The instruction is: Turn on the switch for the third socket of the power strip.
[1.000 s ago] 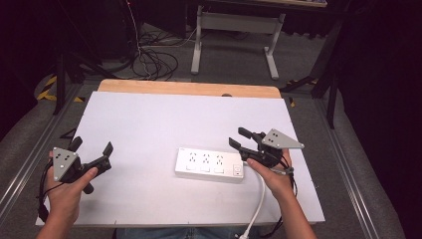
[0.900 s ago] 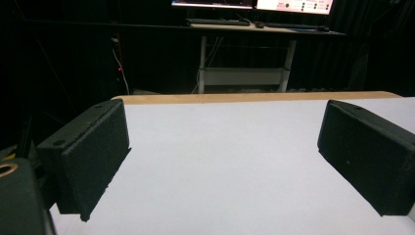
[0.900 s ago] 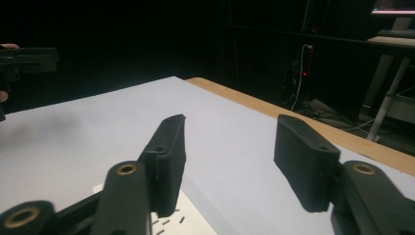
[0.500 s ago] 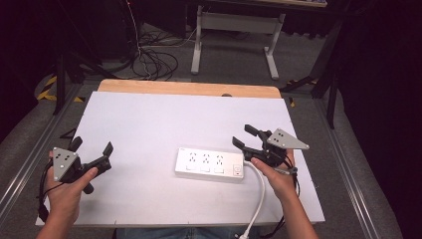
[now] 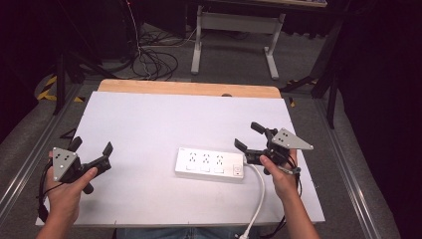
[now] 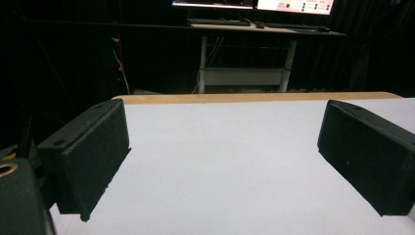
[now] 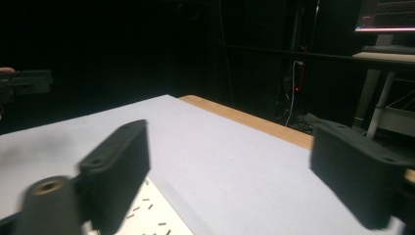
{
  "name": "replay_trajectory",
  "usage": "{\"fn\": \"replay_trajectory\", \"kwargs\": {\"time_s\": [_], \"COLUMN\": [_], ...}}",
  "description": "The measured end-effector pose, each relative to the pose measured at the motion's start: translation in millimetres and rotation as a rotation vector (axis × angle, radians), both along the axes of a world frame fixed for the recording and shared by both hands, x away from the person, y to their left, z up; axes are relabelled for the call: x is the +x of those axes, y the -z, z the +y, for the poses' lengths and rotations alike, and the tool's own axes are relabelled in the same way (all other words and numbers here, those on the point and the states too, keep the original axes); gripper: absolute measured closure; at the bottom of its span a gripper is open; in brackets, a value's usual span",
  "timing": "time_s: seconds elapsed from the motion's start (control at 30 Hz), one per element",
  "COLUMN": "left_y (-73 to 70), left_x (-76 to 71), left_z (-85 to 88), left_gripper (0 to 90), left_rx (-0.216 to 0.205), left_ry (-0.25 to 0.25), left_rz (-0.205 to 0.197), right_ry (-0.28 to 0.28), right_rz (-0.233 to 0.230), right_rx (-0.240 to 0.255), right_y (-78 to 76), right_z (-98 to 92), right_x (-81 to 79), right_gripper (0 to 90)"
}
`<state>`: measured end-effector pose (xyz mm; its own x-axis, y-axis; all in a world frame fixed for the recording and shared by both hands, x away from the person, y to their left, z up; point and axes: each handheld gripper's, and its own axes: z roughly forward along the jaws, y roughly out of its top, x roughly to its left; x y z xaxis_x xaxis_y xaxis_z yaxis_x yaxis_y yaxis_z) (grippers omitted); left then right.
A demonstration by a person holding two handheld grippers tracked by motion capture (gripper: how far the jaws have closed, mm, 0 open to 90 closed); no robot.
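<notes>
Beside the power strip (image 5: 211, 164) (right end) hovers right gripper (image 5: 249, 136), jaws apart.

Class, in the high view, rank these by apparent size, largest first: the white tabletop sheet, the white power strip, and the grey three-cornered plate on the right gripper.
1. White tabletop sheet
2. White power strip
3. Grey three-cornered plate on the right gripper; it sits nearer the camera, yet looks clearly smallest.

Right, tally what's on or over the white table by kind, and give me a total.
Power strip, white, with its cable: 1
Hand-held gripper, black, jaws open: 2, left and right
Total: 3
</notes>
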<state>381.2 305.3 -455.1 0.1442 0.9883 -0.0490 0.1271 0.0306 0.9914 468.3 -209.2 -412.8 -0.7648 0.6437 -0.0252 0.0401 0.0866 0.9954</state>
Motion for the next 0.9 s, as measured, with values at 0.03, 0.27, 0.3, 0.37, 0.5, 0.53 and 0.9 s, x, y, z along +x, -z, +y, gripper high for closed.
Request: {"fn": "replay_trajectory", "kwargs": {"time_s": [0.03, 0.27, 0.3, 0.37, 0.5, 0.53, 0.9], "left_y": [0.0, -0.1, -0.1, -0.1, -0.2, -0.2, -0.1], "left_x": [0.0, -0.2, -0.2, -0.2, -0.1, -0.1, 0.5], "left_z": [0.0, 0.3, 0.3, 0.2, 0.4, 0.4, 0.0], "left_gripper": [5.4, 5.4, 5.3, 5.3, 4.9, 4.7, 4.6], "left_rx": [0.0, -0.002, -0.001, -0.002, -0.003, -0.005, -0.004], "left_ry": [0.0, 0.001, 0.0, 0.001, -0.001, -0.001, 0.0], "left_rz": [0.0, 0.0, 0.0, 0.0, 0.0, 0.0, 0.0], "right_ry": [-0.004, 0.007, 0.007, 0.008, 0.005, 0.004, 0.0], "right_rz": [0.0, -0.004, -0.004, -0.005, -0.005, -0.006, -0.01], "right_rx": [-0.001, 0.012, 0.015, 0.018, 0.018, 0.018, 0.026], "right_y": [0.3, 0.7, 0.6, 0.5, 0.6, 0.7, 0.6], "right_z": [-0.1, -0.7, -1.0, -1.5, -2.0, -2.0, -2.8], "right_x": [-0.2, -0.5, -0.6, -0.7, -0.6, -0.7, -0.3], "right_gripper": [6.6, 2.0, 1.9, 1.8, 1.7, 1.7, 1.6]}}
